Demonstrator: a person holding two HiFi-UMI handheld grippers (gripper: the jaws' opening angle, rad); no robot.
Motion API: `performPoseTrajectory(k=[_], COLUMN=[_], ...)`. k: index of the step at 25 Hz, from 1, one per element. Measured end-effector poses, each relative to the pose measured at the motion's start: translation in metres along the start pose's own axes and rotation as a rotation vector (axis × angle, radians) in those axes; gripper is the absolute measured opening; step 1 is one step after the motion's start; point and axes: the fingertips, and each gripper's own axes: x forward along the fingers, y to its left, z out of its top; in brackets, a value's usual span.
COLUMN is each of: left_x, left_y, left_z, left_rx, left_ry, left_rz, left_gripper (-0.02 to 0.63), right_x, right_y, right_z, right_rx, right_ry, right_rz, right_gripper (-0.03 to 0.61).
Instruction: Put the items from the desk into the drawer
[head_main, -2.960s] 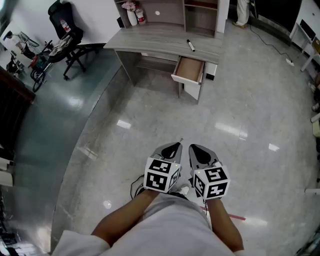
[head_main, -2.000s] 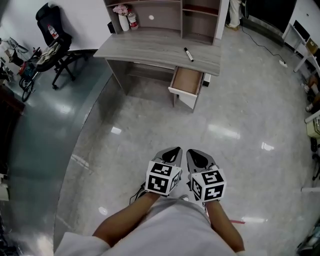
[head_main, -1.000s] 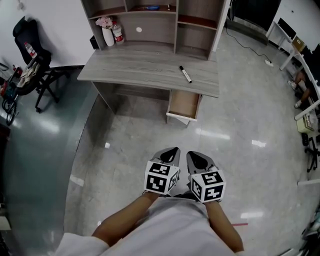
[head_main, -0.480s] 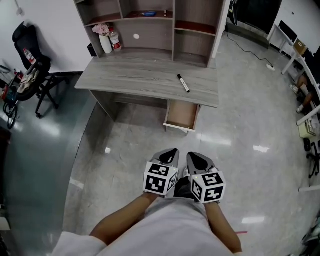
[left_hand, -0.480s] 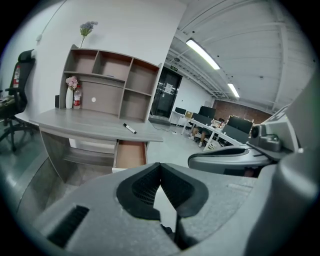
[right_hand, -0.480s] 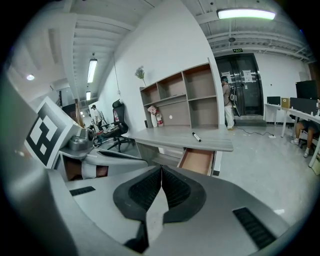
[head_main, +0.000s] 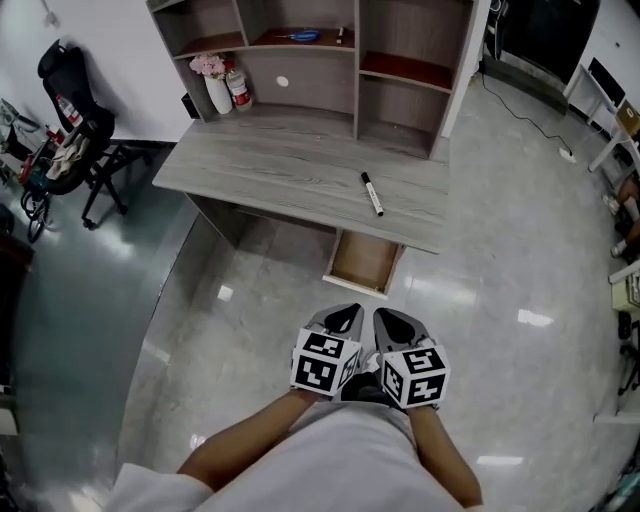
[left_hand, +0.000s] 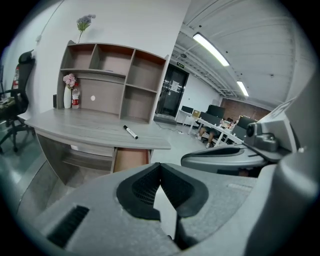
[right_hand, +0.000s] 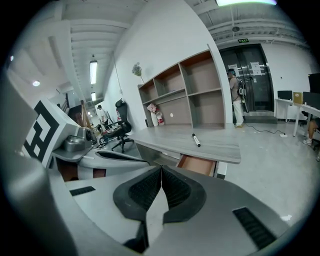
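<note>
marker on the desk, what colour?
Marker: white barrel with black ends. It shows best in the head view.

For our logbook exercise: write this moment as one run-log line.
left gripper: shut, empty | right gripper: shut, empty | marker: on desk | drawer: open | stage: pre-pickup

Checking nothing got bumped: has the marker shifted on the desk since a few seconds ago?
No. The marker still lies near the right end of the desk, above the open drawer; only the view has come closer.
</note>
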Motion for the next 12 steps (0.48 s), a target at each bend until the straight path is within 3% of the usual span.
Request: performPoseTrajectory(k=[12], left_x=[0.055], left_y=[0.015], left_z=[0.039], left_rx=[-0.040], left_ry=[0.027], left_rz=[0.146], left_gripper=[0.003], right_x=[0.038], right_y=[-0.063], right_z=[0.036], right_rx=[0.009], right_ry=[0.019], right_rz=[0.131], right_gripper=[0.003])
